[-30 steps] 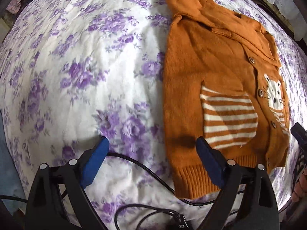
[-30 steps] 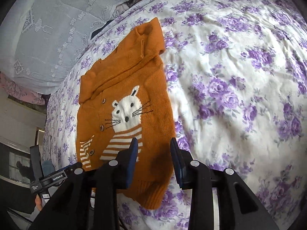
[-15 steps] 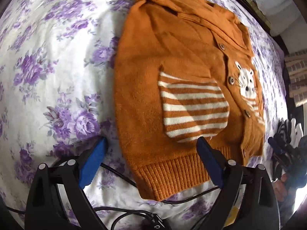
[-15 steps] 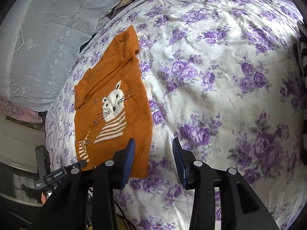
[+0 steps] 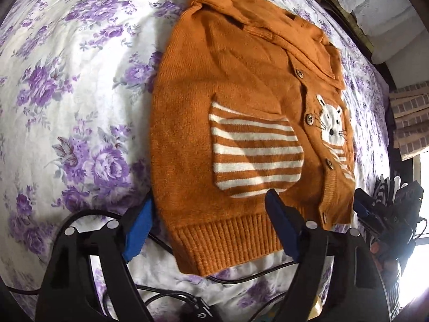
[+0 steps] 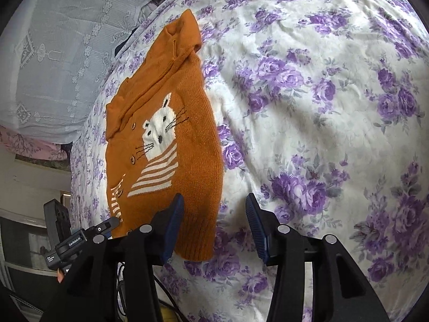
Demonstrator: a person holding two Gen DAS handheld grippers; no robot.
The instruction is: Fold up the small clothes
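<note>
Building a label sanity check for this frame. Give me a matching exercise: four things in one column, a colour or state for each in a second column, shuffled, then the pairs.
Things:
1. orange knitted cardigan
2. knitted cat face on the cardigan front
3. floral bedsheet
4. left hand-held gripper

Colour or state:
A. white with purple roses
B. open, fingers either side of the ribbed hem
C. lying flat, buttoned
D. white with black whiskers

Pairs: 1-C, 2-D, 3-A, 4-B
</note>
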